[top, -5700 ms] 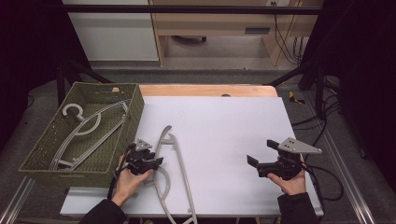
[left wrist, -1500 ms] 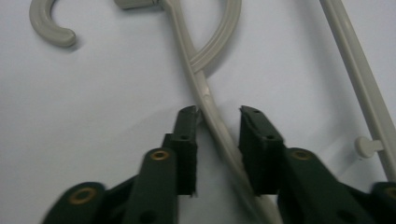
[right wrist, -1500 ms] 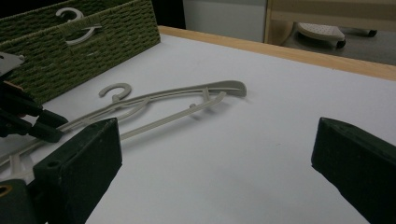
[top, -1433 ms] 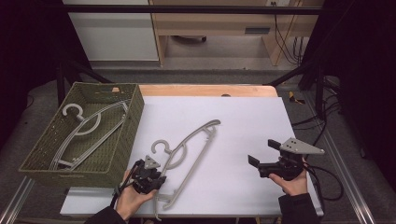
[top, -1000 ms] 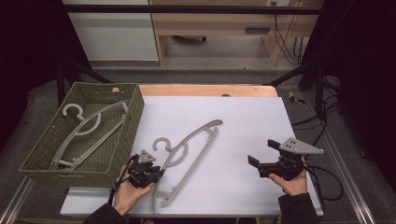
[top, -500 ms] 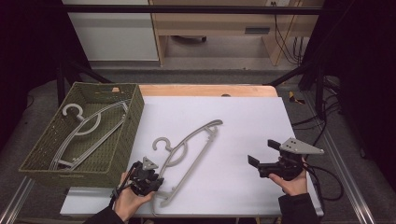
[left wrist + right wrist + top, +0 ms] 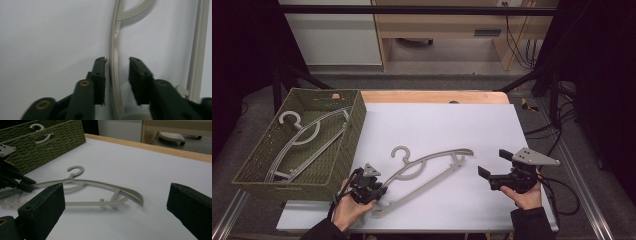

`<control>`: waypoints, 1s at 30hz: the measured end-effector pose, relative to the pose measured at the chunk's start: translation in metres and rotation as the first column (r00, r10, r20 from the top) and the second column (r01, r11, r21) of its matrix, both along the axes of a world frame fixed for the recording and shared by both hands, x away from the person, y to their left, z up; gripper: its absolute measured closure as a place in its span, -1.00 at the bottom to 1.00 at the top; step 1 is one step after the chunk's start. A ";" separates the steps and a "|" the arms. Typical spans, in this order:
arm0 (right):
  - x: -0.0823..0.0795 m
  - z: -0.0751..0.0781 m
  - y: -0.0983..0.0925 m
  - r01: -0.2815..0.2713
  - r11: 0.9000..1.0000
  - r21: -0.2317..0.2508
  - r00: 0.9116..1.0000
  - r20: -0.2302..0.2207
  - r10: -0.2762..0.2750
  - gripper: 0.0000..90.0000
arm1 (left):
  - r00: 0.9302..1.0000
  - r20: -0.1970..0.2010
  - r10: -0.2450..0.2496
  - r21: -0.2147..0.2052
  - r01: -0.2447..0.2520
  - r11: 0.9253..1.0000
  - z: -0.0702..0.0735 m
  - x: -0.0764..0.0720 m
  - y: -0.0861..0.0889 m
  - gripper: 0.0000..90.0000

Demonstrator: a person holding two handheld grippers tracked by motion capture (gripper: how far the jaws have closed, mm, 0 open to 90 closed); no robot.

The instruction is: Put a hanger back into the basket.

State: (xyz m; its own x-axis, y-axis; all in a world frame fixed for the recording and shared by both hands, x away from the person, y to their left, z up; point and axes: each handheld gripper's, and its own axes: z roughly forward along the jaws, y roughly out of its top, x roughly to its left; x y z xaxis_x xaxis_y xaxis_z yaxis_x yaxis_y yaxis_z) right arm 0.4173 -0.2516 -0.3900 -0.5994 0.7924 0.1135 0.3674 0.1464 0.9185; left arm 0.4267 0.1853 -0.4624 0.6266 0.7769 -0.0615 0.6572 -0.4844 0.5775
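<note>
From above, my left gripper (image 7: 371, 189) sat at the near end of the grey hanger (image 7: 432, 167), which lay flat on the white table (image 7: 437, 120) beside the green basket (image 7: 343, 155). My right gripper (image 7: 492, 172) hung well apart, empty.

Along my left jaws, the hanger's arm (image 7: 115, 75) ran between them; they had just been opening and no longer pinched it.

Along my right jaws, they stood wide, the hanger (image 7: 100, 188) lying beyond.

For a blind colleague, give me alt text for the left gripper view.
The left gripper straddles one thin arm of a grey plastic hanger lying on the white table, a narrow gap showing beside the arm. The hanger's other bar runs along the right edge.
</note>
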 end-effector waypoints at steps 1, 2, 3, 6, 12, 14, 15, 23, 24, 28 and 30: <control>0.000 0.000 0.000 0.001 1.000 0.001 1.000 0.002 -0.001 -0.95 | 1.000 0.001 -0.005 0.004 0.005 1.000 0.000 -0.001 0.001 0.43; -0.001 0.001 -0.001 -0.002 1.000 0.003 1.000 0.004 0.002 -0.95 | 1.000 0.004 -0.006 0.001 0.006 1.000 -0.001 -0.002 0.001 0.43; 0.000 0.001 -0.001 -0.001 1.000 0.005 1.000 0.006 0.001 -0.95 | 1.000 0.012 -0.008 0.013 0.008 1.000 -0.001 -0.003 0.001 0.45; 0.000 0.001 -0.001 -0.001 1.000 0.005 1.000 0.005 0.001 -0.95 | 0.999 0.029 0.013 0.056 -0.014 0.998 -0.001 -0.003 -0.002 0.62; 0.000 0.001 0.001 -0.004 1.000 0.002 1.000 0.004 0.004 -0.95 | 0.999 0.048 0.025 0.130 -0.031 0.991 0.001 -0.006 -0.012 0.82; 0.000 0.001 0.001 -0.004 1.000 0.004 1.000 0.001 0.004 -0.95 | 0.999 0.037 0.028 0.117 -0.032 0.993 0.001 -0.004 -0.011 0.82; 0.000 0.000 0.001 -0.004 1.000 -0.001 1.000 0.003 0.004 -0.95 | 0.999 0.034 0.027 0.106 -0.030 0.994 0.001 -0.004 -0.010 0.82; 0.000 0.000 0.000 -0.001 1.000 0.002 1.000 0.000 0.001 -0.95 | 0.997 0.070 0.011 0.050 -0.014 0.999 0.009 -0.006 -0.004 0.83; 0.000 0.000 0.000 -0.001 1.000 0.003 1.000 0.000 0.001 -0.95 | 0.997 0.076 0.017 0.024 -0.019 1.000 0.012 -0.007 -0.002 0.83; 0.000 0.000 0.000 -0.001 1.000 0.002 1.000 0.001 0.001 -0.95 | 0.994 0.105 0.019 -0.032 -0.016 0.999 0.025 -0.009 0.008 0.84; 0.000 0.000 0.000 -0.001 1.000 0.002 1.000 0.003 0.001 -0.95 | 0.993 0.117 0.019 -0.049 -0.014 0.999 0.031 -0.011 0.010 0.84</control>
State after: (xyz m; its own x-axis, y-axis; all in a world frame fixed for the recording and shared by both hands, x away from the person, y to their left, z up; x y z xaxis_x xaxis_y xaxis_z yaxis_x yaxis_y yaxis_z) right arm 0.4174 -0.2520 -0.3899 -0.6008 0.7913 0.1131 0.3643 0.1450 0.9199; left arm 0.4161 0.1956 -0.4309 0.6187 0.7852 -0.0254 0.5912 -0.4441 0.6733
